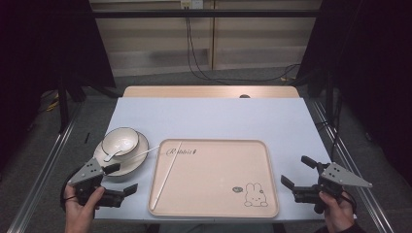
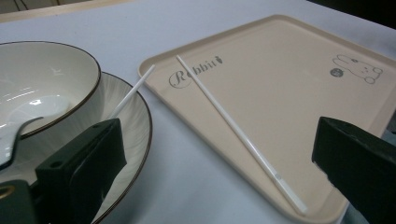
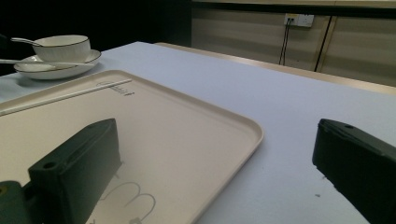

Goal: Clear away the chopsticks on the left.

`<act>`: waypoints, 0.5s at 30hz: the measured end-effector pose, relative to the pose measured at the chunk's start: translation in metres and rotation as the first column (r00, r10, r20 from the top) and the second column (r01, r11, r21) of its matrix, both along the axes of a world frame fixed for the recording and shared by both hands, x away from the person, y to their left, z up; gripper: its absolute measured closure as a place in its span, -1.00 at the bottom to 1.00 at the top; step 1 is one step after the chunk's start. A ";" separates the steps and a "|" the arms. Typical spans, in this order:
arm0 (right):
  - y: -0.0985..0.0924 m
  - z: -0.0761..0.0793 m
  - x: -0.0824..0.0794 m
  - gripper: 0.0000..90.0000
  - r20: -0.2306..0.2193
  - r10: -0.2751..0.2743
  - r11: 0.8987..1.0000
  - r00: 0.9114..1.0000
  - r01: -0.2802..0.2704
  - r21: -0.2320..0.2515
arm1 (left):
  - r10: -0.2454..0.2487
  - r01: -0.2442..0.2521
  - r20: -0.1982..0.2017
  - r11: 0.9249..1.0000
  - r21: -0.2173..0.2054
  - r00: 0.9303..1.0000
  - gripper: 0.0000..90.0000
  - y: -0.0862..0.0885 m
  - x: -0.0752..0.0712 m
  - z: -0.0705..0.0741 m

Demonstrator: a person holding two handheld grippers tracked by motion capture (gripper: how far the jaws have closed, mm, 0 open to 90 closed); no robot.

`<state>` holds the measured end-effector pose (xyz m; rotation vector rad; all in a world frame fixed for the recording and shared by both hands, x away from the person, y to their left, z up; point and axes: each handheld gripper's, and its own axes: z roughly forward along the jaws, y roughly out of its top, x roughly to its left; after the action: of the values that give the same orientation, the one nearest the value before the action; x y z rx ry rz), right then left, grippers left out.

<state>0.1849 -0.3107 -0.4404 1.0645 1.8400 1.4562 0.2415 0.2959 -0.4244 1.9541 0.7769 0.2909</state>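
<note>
Chopsticks split: one (image 1: 166,171) lies on the tray (image 1: 272,184), the other (image 1: 141,154) rests across the plate (image 1: 127,167) (bowl (image 1: 120,141) stacked on it). Left gripper (image 1: 122,180) jaws wide, empty; right gripper (image 1: 297,172) wide, idle. Approach the plate-side stick low, pinch mid-length.

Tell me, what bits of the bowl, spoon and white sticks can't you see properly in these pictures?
- Spoon: left gripper view, its handle is cut off by the left edge.
- Second chopstick: left gripper view, its lower end is hidden behind the left gripper's jaw.
- Plate: right gripper view, cut off by the left edge.
- Bunny drawing: right gripper view, cut off by the bottom edge.
</note>
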 end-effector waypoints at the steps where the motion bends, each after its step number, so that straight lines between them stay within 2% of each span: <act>1: 0.000 0.000 0.000 -0.99 -0.003 0.002 1.000 1.000 -0.002 -0.001 | 0.004 -0.004 0.008 1.000 0.009 1.000 -0.94 0.004 0.000 0.001; 3: 0.000 0.000 0.000 -0.99 -0.003 0.002 1.000 1.000 -0.002 -0.001 | -0.001 0.001 0.003 1.000 0.011 1.000 -0.92 0.011 0.002 0.001; 5: -0.001 0.000 0.000 -0.99 0.001 0.005 1.000 1.000 -0.005 -0.011 | -0.011 0.011 -0.002 0.999 0.031 1.000 -0.91 0.018 0.004 0.002; 7: 0.000 0.000 0.000 -0.99 -0.003 0.000 1.000 1.000 0.000 -0.001 | -0.031 0.031 -0.007 0.998 0.058 1.000 -0.86 0.026 0.006 0.004; 11: 0.000 0.000 0.000 -0.99 -0.002 0.000 1.000 1.000 0.000 -0.004 | -0.001 0.002 -0.006 0.998 0.063 1.000 -0.86 0.038 0.010 0.004; 12: -0.001 0.000 0.000 -0.99 0.000 0.006 1.000 1.000 -0.006 -0.010 | 0.015 -0.013 -0.020 0.998 0.066 1.000 -0.86 0.046 0.015 0.002; 15: -0.001 0.000 0.000 -0.99 -0.002 0.008 1.000 1.000 -0.008 -0.011 | 0.031 -0.028 -0.029 0.996 0.084 0.999 -0.86 0.053 0.021 -0.002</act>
<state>0.1851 -0.3115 -0.4406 1.0541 1.8536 1.4487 0.2627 0.3486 -0.4260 2.0303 0.8255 0.3171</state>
